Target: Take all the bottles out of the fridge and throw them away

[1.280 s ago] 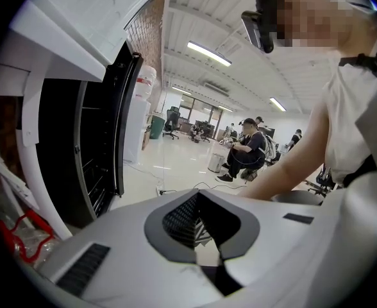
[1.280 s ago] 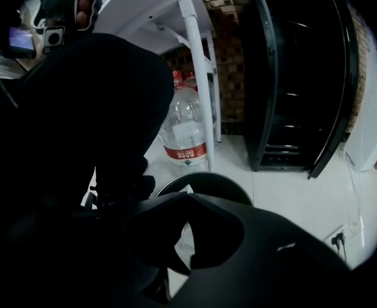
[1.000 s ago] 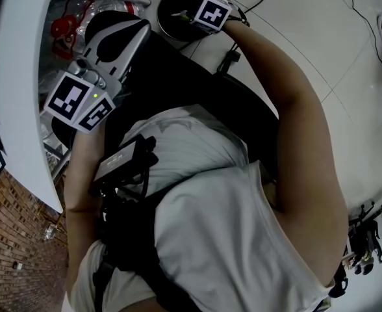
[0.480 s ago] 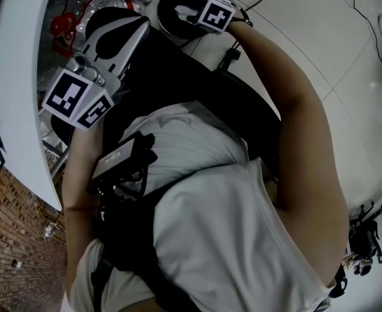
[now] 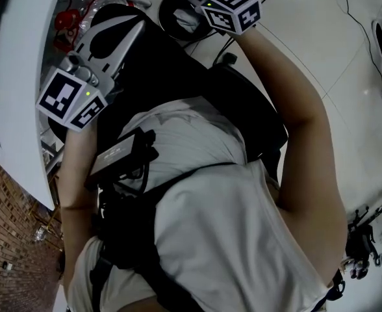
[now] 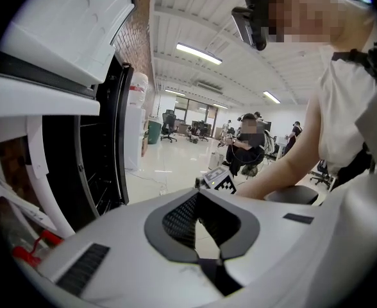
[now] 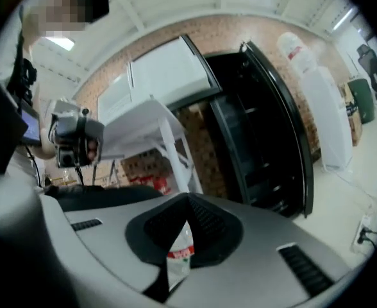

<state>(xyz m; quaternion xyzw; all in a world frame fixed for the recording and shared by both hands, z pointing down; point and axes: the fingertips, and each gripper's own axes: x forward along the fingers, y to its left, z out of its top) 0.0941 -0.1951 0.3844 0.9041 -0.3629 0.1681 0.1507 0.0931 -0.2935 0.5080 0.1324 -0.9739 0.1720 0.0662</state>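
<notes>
Clear plastic with a red label shows through the slit of your right gripper (image 7: 187, 201). That bottle (image 7: 179, 258) lies below the fingers, apparently in the black bin (image 5: 162, 15) beneath them, and they are not pinching it. Those fingers have just closed and meet with nothing between them. Your left gripper (image 6: 198, 194) also has its fingers together and empty. The bottles left in the fridge (image 5: 90, 8) lie beside those fingers, on the side of the fridge door (image 5: 19, 90), one of them with a red cap (image 5: 64, 21).

Several things could go wrong from here:
- If you reach in with shut fingers, you will probably shove the bottles over or deeper instead of taking one, so open first.
- Thin clear plastic may buckle or slide out of the fingers and drop to the floor short of the bin.
- The door stands close to the left fingers, and a wide swing could strike it.
- Your right fingers, lowered carelessly, could clip the bin's rim and tip it.

As for writing, the red label carries pale print too small to read. The marker cubes show only black-and-white squares, no words. No brand is legible.
</notes>
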